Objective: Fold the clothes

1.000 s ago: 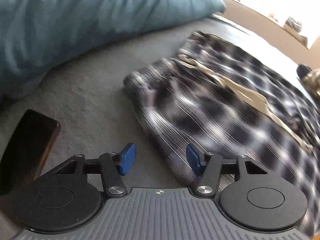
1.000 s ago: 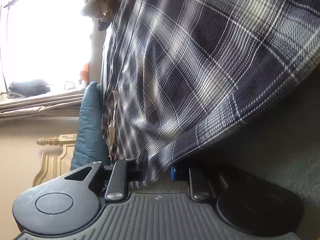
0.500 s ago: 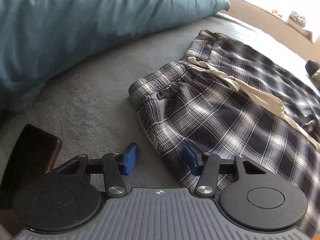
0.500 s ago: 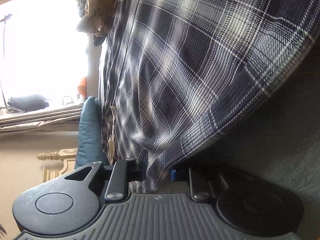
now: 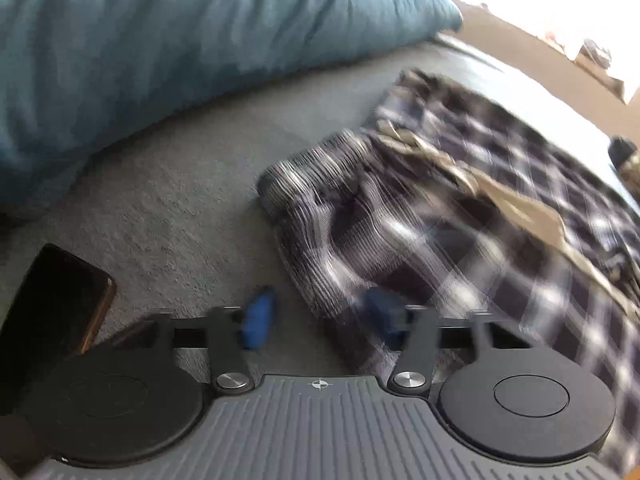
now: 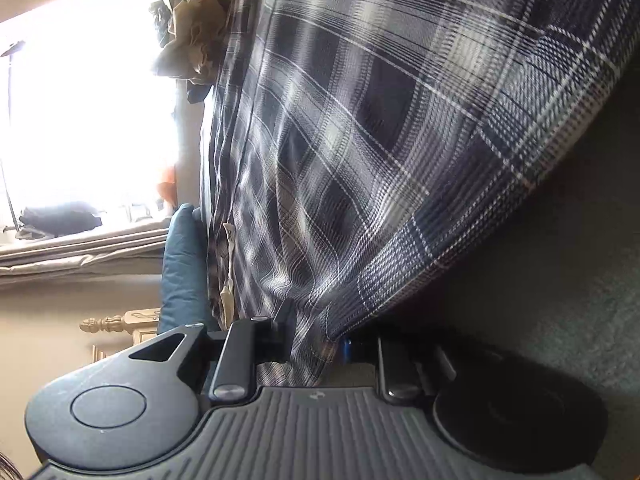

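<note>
A dark plaid garment (image 5: 460, 248) with a beige drawstring (image 5: 492, 196) lies on the grey bed cover (image 5: 168, 216); this view is blurred. My left gripper (image 5: 320, 318) is open just above the cover, and the garment's near edge reaches in between its blue pads (image 5: 258, 318). In the right wrist view the same plaid garment (image 6: 400, 140) hangs stretched up from the cover. My right gripper (image 6: 316, 340) is shut on a bunched edge of it. The right finger there is in deep shadow.
A large teal pillow (image 5: 180, 40) lies along the far side of the bed. A dark phone (image 5: 52, 304) rests on the cover left of my left gripper. Crumpled tan clothing (image 6: 196, 28) sits beyond the garment. A carved headboard (image 6: 120, 324) and a bright window (image 6: 88, 120) are behind.
The left view has gone from sharp to blurred, with the garment's corner in nearly the same place. The right gripper keeps its hold; its view has turned slightly.
</note>
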`<state>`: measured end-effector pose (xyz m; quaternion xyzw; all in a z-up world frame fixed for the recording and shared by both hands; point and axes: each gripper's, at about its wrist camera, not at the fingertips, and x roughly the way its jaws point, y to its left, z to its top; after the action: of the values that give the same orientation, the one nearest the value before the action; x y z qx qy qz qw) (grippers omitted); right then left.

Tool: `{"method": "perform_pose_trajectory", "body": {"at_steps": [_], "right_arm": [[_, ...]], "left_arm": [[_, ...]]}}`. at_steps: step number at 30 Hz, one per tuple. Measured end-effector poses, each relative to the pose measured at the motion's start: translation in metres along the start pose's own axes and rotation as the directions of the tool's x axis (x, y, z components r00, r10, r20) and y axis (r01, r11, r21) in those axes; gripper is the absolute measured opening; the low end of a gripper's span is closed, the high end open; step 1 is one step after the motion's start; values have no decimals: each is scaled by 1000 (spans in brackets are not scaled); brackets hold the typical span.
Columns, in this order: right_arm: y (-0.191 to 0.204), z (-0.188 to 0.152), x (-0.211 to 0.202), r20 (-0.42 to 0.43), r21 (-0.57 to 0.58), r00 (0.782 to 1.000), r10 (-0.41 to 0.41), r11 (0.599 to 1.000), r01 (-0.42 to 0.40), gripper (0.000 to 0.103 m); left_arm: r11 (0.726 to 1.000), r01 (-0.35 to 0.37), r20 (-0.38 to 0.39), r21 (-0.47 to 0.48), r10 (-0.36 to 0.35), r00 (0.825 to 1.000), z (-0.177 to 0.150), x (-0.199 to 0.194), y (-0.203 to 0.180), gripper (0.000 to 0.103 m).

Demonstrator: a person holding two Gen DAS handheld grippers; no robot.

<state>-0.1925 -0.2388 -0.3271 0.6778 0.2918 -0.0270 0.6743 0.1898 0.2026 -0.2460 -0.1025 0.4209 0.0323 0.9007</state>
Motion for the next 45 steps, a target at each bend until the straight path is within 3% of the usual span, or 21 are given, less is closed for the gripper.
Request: {"method": "perform_pose_trajectory", "body": {"at_steps": [2, 5, 10, 18, 32, 38, 41, 45], "right_arm": [[7, 3, -2, 25, -22, 1000, -1, 1000, 2, 16], [19, 9, -6, 67, -54, 998, 0, 999, 4, 9], [39, 19, -13, 136, -108, 991, 4, 994, 11, 5], [80, 37, -21, 230, -207, 973, 30, 978, 19, 3], [191, 82, 27, 338, -392, 939, 62, 917, 80, 2], [230, 103, 61, 352, -396, 935, 54, 913, 96, 2], [247, 114, 80, 344, -388, 939, 30, 914, 113, 2], [263, 130, 105, 346, -361, 937, -42, 916, 174, 2]], "left_arm": [[1000, 6, 28, -8, -5, 1000, 2, -3, 0, 8], [1000, 15, 70, -20, -13, 997, 4, -8, 0, 4], [999, 30, 140, -39, -25, 990, 8, -17, 0, 3], [992, 120, 212, -30, -111, 971, 30, -26, -10, 3], [970, 238, 290, -44, -215, 932, 72, 10, -38, 3], [965, 254, 266, -67, -229, 936, 97, 30, -45, 3], [969, 237, 217, -62, -219, 951, 116, 39, -48, 3], [982, 187, 156, 38, -190, 969, 139, 48, -67, 2]]}}
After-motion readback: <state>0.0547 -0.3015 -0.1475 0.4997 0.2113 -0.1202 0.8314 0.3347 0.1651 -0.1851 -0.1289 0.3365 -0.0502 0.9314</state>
